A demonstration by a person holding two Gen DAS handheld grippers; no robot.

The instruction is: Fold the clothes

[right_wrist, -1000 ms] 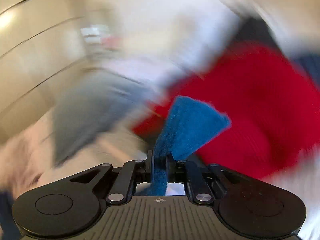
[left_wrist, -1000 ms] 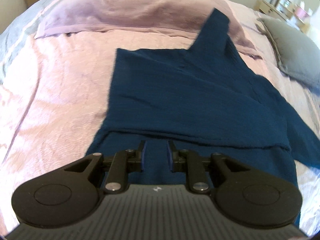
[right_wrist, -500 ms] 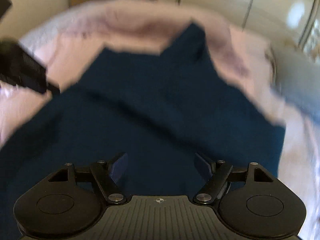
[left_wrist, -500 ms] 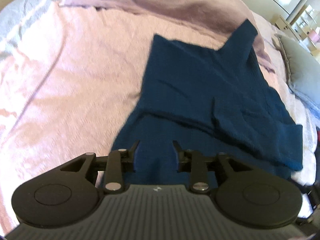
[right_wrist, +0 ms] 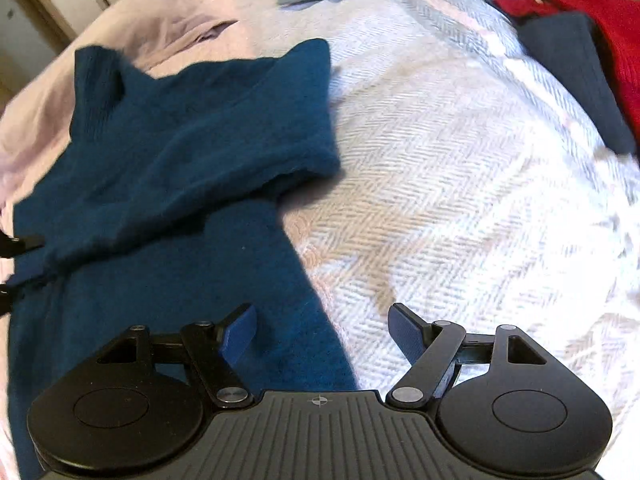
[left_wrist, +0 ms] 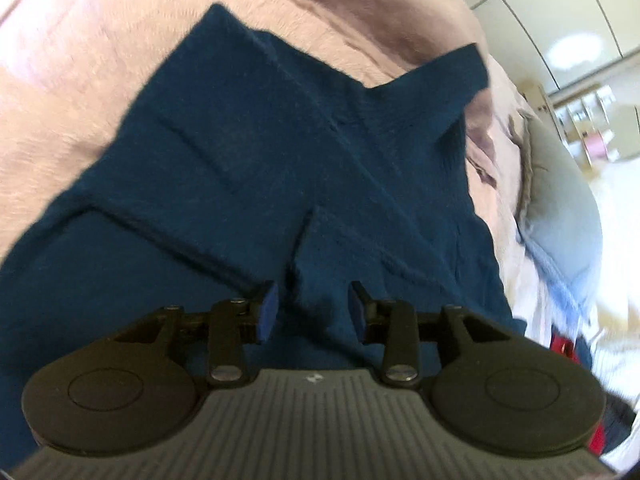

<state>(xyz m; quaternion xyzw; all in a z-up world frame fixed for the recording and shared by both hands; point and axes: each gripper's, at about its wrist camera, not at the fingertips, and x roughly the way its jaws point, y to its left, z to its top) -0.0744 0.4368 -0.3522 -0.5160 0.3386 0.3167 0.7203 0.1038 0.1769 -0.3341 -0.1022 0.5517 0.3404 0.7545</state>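
From the left wrist camera I see the dark teal knitted sweater (left_wrist: 248,168) spread on the pale pink bedspread (left_wrist: 60,80), with one sleeve already laid across its body, so I judge we are in the middle of the fold, between the sleeves and the final doubling. My left gripper (left_wrist: 313,307) hangs low over the near part of the sweater; its jaws stand partly apart with a raised wrinkle of the fabric between them, and I see no pad pressing on it, so it holds nothing yet. A grey pillow (left_wrist: 560,208) lies at the right edge. Compared with half a second ago, this camera is closer to the cloth and more tilted, and the picture is a little blurred. From the right wrist camera, the right gripper (right_wrist: 322,334) is wide open and empty, above the side edge of the sweater, where the teal cloth meets the white herringbone blanket (right_wrist: 460,184). A red garment (right_wrist: 600,28) lies far at the top right. One second ago this claw was closed on blue fabric; now the fabric is released and the folded sleeve rests on the body. I think the next move calls for both claws to pinch the near hem at two corners and carry it up toward the collar.
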